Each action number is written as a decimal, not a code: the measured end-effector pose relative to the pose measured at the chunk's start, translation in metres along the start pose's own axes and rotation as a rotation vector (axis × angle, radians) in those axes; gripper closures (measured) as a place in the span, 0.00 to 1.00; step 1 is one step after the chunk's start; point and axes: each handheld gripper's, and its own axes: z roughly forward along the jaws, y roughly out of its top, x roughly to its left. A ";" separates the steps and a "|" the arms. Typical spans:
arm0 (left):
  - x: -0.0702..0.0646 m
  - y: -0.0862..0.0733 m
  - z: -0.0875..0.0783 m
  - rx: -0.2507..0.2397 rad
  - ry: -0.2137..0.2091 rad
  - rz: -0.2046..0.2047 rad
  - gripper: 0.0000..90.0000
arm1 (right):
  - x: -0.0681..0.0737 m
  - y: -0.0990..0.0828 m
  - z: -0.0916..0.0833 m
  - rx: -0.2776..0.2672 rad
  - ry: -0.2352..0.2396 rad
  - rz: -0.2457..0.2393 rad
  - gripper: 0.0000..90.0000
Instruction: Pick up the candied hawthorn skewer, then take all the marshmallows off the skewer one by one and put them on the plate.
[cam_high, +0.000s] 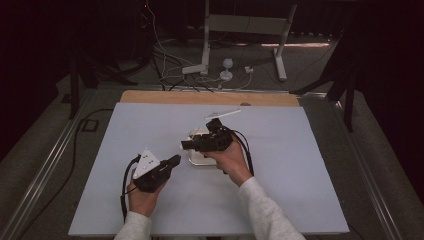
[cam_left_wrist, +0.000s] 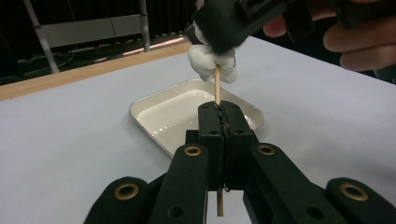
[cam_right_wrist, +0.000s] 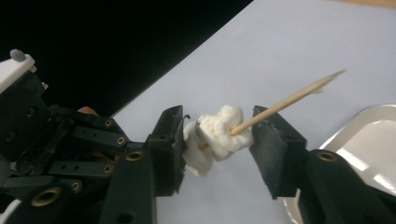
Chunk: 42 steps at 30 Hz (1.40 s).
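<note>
My left gripper (cam_left_wrist: 223, 109) (cam_high: 176, 159) is shut on a thin wooden skewer (cam_left_wrist: 217, 86) that points up and away over a shallow white tray (cam_left_wrist: 140, 112) (cam_high: 196, 160). A soft white lump (cam_left_wrist: 212, 65) (cam_right_wrist: 219, 130) is threaded on the skewer (cam_right_wrist: 289, 98), below its pointed tip. My right gripper (cam_right_wrist: 218, 125) (cam_high: 186, 145) comes in from the other side. Its two pads touch the lump on both sides. Part of the tray (cam_right_wrist: 373, 140) shows beyond the right jaw.
The pale blue-grey mat (cam_high: 280, 165) covers the table, with a wooden strip (cam_high: 210, 97) along its far edge. Beyond the table, cables (cam_high: 170, 65) and a white desk frame (cam_high: 245, 25) lie on the dark floor. A cable trails from each gripper.
</note>
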 end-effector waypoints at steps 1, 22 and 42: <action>0.000 0.000 0.000 -0.002 0.000 0.001 1.00 | 0.000 0.000 0.000 0.000 0.000 0.000 0.61; -0.001 0.000 0.000 -0.007 -0.002 0.003 1.00 | -0.002 0.000 -0.002 -0.032 0.047 0.031 0.79; -0.004 0.002 0.001 0.004 0.007 0.036 1.00 | -0.001 0.001 -0.008 -0.076 0.007 0.026 0.87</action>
